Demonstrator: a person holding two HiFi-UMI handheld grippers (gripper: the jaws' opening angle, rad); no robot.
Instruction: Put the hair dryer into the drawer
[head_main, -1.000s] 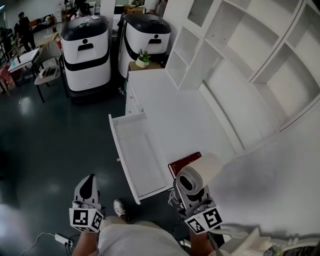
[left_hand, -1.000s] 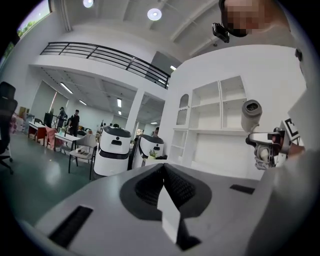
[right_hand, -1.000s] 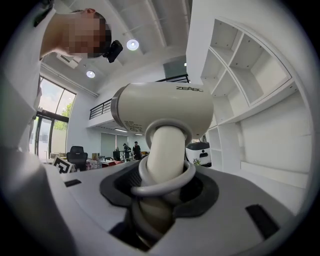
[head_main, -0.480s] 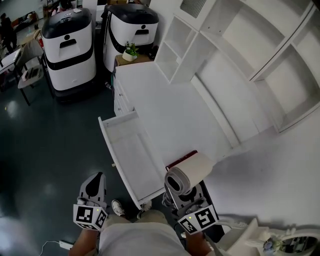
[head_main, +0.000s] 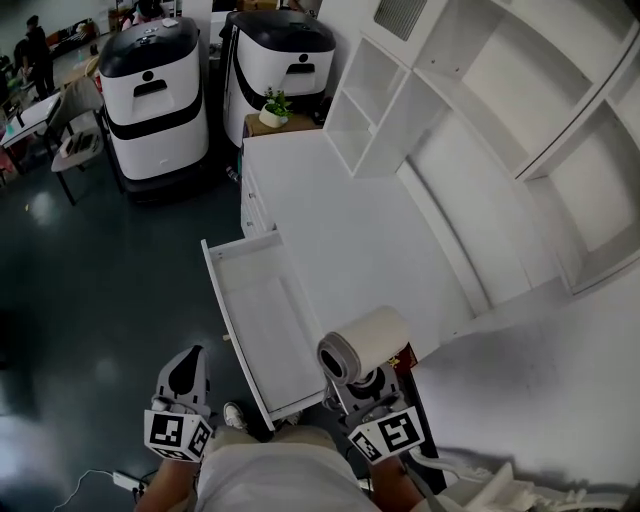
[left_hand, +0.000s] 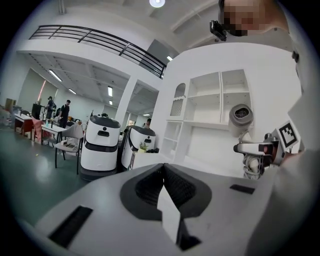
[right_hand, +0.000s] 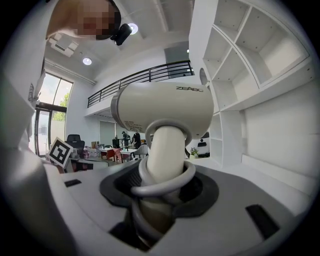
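My right gripper (head_main: 358, 382) is shut on the handle of a cream hair dryer (head_main: 365, 343), whose grey cord is coiled round the handle (right_hand: 162, 167). The barrel (right_hand: 167, 107) stands upright above the jaws, its grey intake facing me in the head view. It hangs just right of the open white drawer (head_main: 262, 318), near the drawer's front corner. My left gripper (head_main: 184, 372) is shut with nothing in it, low at the left over the dark floor; in the left gripper view its pads (left_hand: 165, 186) meet.
The drawer juts out of a long white counter (head_main: 340, 215) under white wall shelves (head_main: 500, 110). A dark red book (head_main: 408, 360) lies on the counter by the dryer. Two white robots (head_main: 155, 95) and a small potted plant (head_main: 274, 106) stand at the far end.
My right gripper has carried the hair dryer left and a little down, off the red book toward the drawer's front corner. The left gripper has shifted slightly.
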